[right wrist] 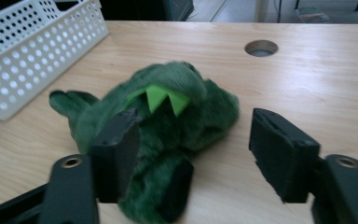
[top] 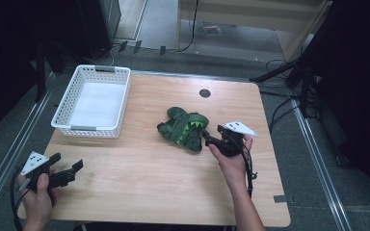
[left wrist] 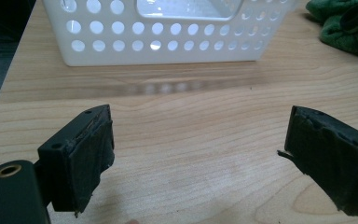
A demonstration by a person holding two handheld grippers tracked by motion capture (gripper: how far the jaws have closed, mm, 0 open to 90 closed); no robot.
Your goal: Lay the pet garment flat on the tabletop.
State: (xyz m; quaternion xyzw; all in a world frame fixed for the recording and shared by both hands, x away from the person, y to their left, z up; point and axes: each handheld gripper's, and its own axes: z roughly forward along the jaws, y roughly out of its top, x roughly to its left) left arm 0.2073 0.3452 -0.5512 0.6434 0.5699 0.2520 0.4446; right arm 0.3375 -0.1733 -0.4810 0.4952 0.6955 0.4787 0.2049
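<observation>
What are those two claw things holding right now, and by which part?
Nothing. The right gripper is open around the green plush toy; the left gripper is open over bare table.

Wooden table, grey floor, pale wood furniture behind, dark sides

left gripper: black body, grey three-cornered plate, black cable | right gripper: black, same plate, brass-ringed holes | forearms: bare, no sleeves seen
</observation>
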